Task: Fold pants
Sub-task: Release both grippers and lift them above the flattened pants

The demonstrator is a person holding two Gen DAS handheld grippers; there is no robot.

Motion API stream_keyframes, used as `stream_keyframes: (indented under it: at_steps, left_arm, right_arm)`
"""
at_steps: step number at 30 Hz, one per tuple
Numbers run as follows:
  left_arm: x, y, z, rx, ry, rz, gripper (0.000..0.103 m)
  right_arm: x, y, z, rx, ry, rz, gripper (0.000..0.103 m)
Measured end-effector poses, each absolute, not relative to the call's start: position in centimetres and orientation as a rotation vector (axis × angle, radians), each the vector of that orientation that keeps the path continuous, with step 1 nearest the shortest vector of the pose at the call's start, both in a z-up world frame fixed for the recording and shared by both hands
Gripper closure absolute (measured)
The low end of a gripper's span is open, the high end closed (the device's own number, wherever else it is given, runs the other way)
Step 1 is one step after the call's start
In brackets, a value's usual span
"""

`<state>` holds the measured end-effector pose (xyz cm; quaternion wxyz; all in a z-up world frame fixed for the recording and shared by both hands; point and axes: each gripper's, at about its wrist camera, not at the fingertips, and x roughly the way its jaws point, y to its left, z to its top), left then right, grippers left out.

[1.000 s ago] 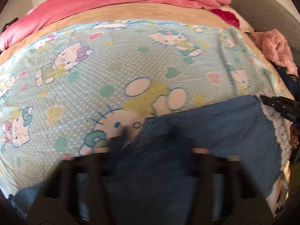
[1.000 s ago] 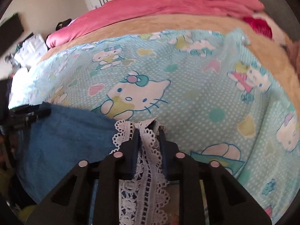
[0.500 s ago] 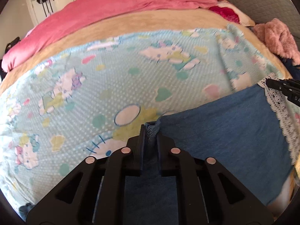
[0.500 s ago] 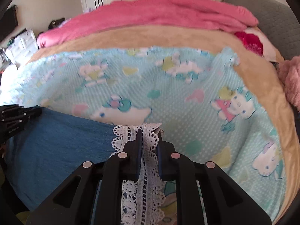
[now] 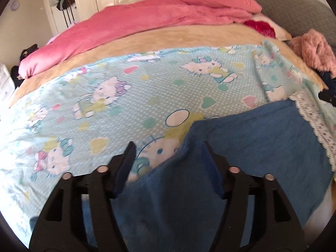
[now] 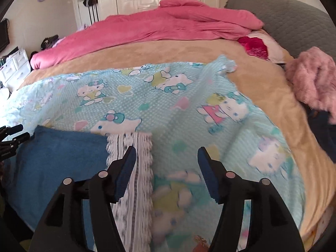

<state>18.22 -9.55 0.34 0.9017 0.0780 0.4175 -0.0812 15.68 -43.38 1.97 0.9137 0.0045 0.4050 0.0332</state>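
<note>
Bed surroundings: one pink duvet [image 6: 159, 25] bunched at the far side, tan blanket [image 6: 159, 50] under a light-blue cartoon-cat sheet [image 5: 147, 96], one fuzzy pink garment [image 6: 313, 79] at the right edge, grey headboard [image 6: 294, 14] behind. One pair of blue pants [image 5: 252, 147] with a white lace trim [image 6: 134, 178] lies flat on the sheet, near edge. Left gripper [image 5: 168, 163] spread wide, pants corner between its fingers, not pinched. Right gripper [image 6: 167, 168] spread wide over the lace edge, holding nothing.

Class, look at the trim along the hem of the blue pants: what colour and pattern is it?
White openwork lace trim with a scalloped edge, clearest in the right wrist view.
</note>
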Motion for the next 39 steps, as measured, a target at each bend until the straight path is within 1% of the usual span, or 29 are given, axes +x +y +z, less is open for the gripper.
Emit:
stream_keyframes:
  at_steps: [2,6,10,15,16,17,18,19,21,24,27,29,31,32,33,34,36,39]
  left_arm:
    - [16.6,-8.9,1.0,0.150,0.850,-0.175,0.040]
    - [13.2,-7.9,1.5,0.149,0.833,-0.166,0.030]
    - [10.2,-6.4,0.9,0.170,0.843,-0.109,0.026]
    - [9.0,-3.4,-0.2,0.186,0.895,0.028,0.024]
    - [9.0,-2.6,-0.4,0.178,0.905,0.046,0.024]
    - [9.1,-1.9,-0.7,0.167,0.916,0.062,0.024]
    - [9.2,-1.0,-1.0,0.144,0.927,0.065,0.025]
    - [9.1,-0.4,-1.2,0.132,0.930,0.066,0.028]
    - [9.1,0.3,-1.4,0.118,0.936,0.069,0.032]
    - [9.1,0.6,-0.9,0.119,0.926,0.069,0.036]
    - [9.1,1.0,-1.1,0.114,0.930,0.063,0.038]
    - [9.2,1.0,-1.4,0.122,0.935,0.063,0.038]
    - [9.0,0.8,-1.2,0.128,0.930,0.062,0.038]
    - [8.9,0.8,-1.1,0.122,0.927,0.054,0.037]
    - [8.8,0.7,-0.9,0.116,0.924,0.048,0.037]
    - [8.5,0.5,-0.4,0.114,0.916,0.036,0.032]
    - [7.9,-0.1,0.5,0.126,0.890,0.023,0.023]
    - [6.9,-1.4,2.4,0.166,0.835,0.005,0.022]
  right_arm:
    - [13.5,-43.9,2.2,0.021,0.839,0.068,0.043]
    - [9.5,-44.1,1.8,0.042,0.863,0.081,0.043]
    - [7.0,-43.4,0.4,0.087,0.922,0.122,0.044]
    - [6.0,-42.3,-1.6,0.100,0.974,0.125,0.044]
    - [5.9,-42.0,-2.0,0.105,0.984,0.128,0.047]
    - [5.9,-41.8,-2.2,0.105,0.989,0.136,0.060]
    - [5.8,-41.5,-2.4,0.111,0.990,0.159,0.068]
    - [5.7,-41.3,-2.4,0.114,0.990,0.175,0.078]
    - [5.5,-40.4,-2.0,0.047,0.988,0.169,0.086]
    - [4.9,-40.6,-0.7,0.016,0.967,0.147,0.089]
    - [4.9,-41.3,-1.6,0.033,0.999,0.131,0.086]
    - [5.1,-41.6,-2.4,0.062,1.008,0.126,0.082]
    - [5.2,-42.1,-2.0,0.092,1.011,0.110,0.071]
    - [5.1,-42.4,-1.7,0.101,1.008,0.101,0.060]
    - [5.1,-42.7,-1.1,0.108,0.995,0.095,0.057]
    - [4.9,-43.0,-0.3,0.110,0.973,0.087,0.055]
    - [4.8,-43.3,1.0,0.109,0.926,0.069,0.047]
    - [4.8,-43.3,2.5,0.101,0.871,0.070,0.044]
